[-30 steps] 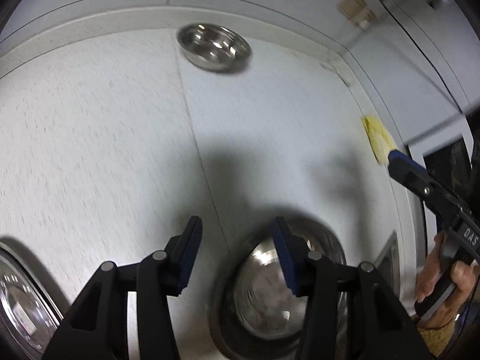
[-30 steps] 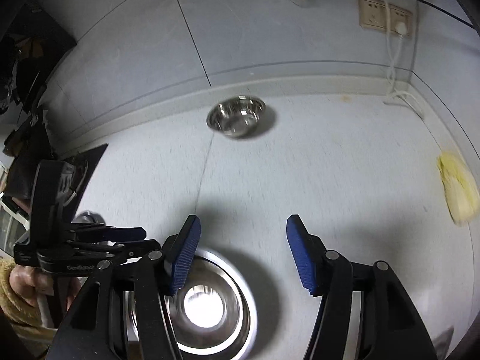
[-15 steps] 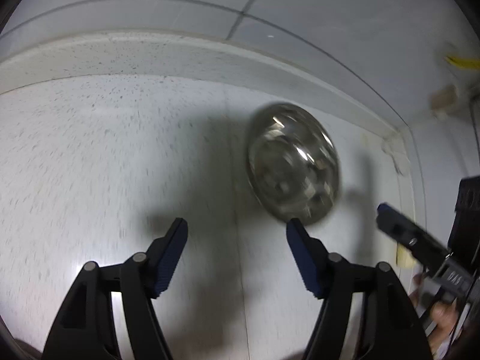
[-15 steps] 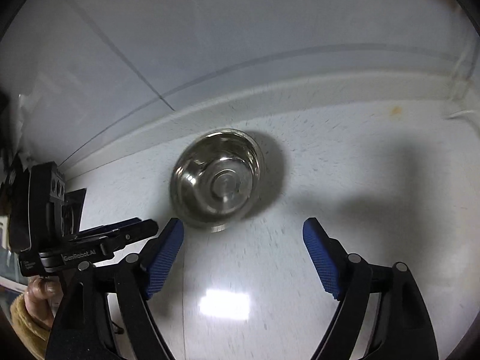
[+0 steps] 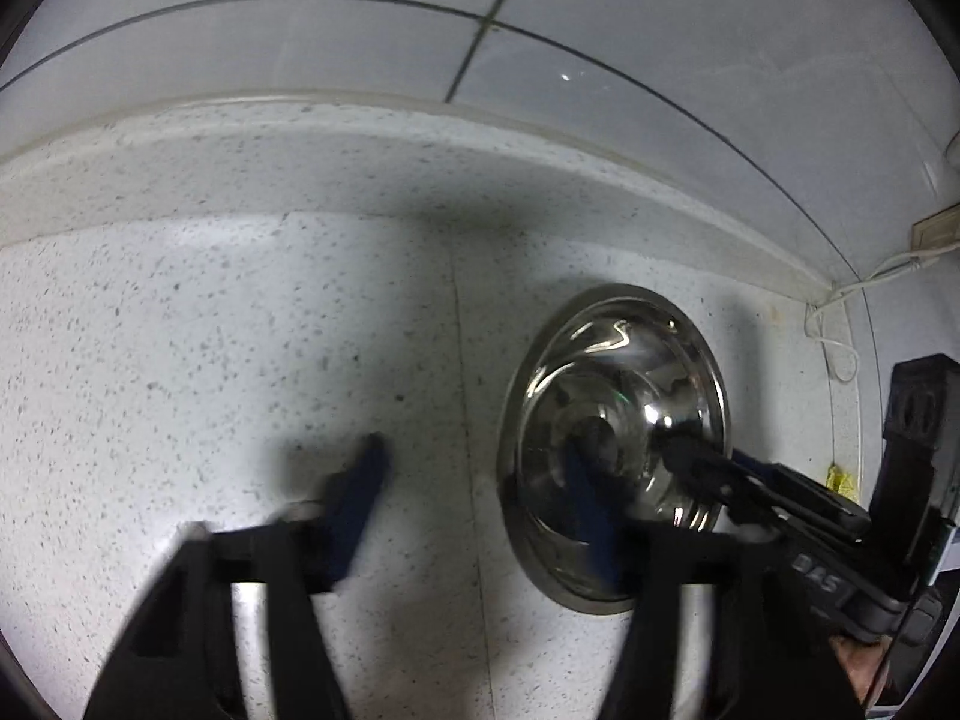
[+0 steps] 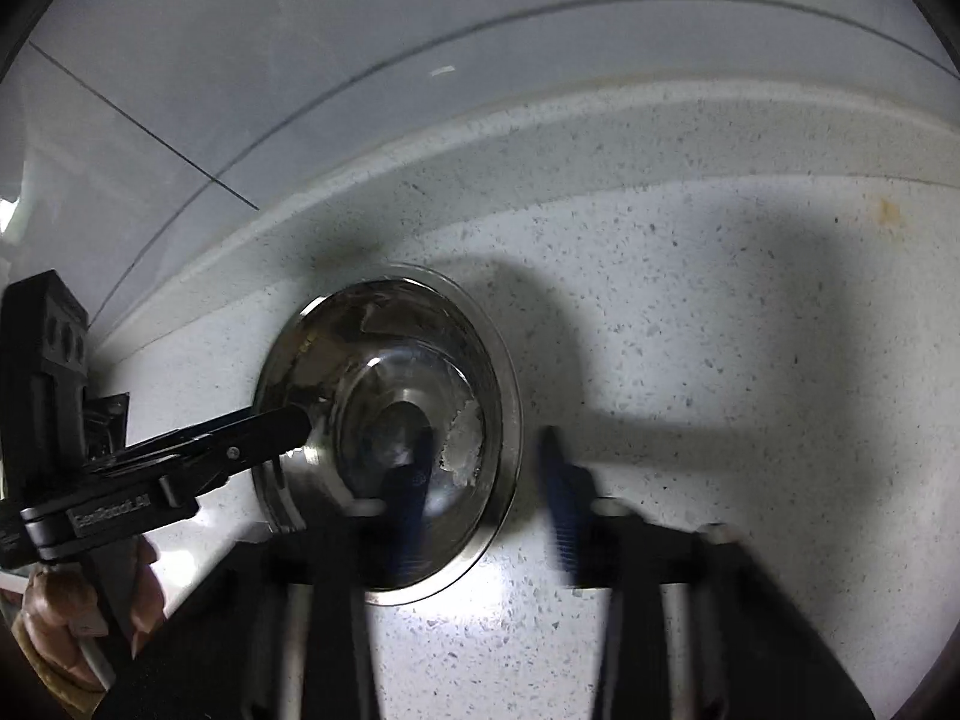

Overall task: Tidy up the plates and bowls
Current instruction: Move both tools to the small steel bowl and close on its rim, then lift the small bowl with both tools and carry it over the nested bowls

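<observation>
**Left-wrist view.** The left gripper (image 5: 474, 486) points steeply down at a speckled white counter (image 5: 210, 330). Its fingers are blurred. The jaws have just been closing and stand partly open, with a clear gap. The left finger is over bare counter. The right finger is over the inside of a steel bowl (image 5: 618, 372), so the bowl's near rim lies between the two; neither pad is seen pressing it. A seam (image 5: 462, 360) in the counter runs away from the gap between the fingers. Beyond the fingertips the counter meets a low upstand (image 5: 300, 144), then a wall (image 5: 300, 60) of pale tiles with dark joints. Right of the fingers, the right gripper (image 5: 678, 450) reaches onto the far side of the bowl. Past it, a white cable (image 5: 840, 294) runs up to a socket (image 5: 933, 231) in the corner.

**Right-wrist view.** Left of the fingers, a hand (image 6: 60, 606) holds the left gripper, whose tip is at the bowl's left rim. The bowl stands upright on the counter, close to the upstand. The right gripper's fingers are blurred. Its jaws have just been closing; a narrow gap shows. The left finger is inside the bowl, the right finger outside on the counter, the rim between them. Contact of the pads with the rim cannot be told. Shadows of both grippers fall right of the fingers. Far right, a small brown stain (image 6: 885, 210) marks the counter.
</observation>
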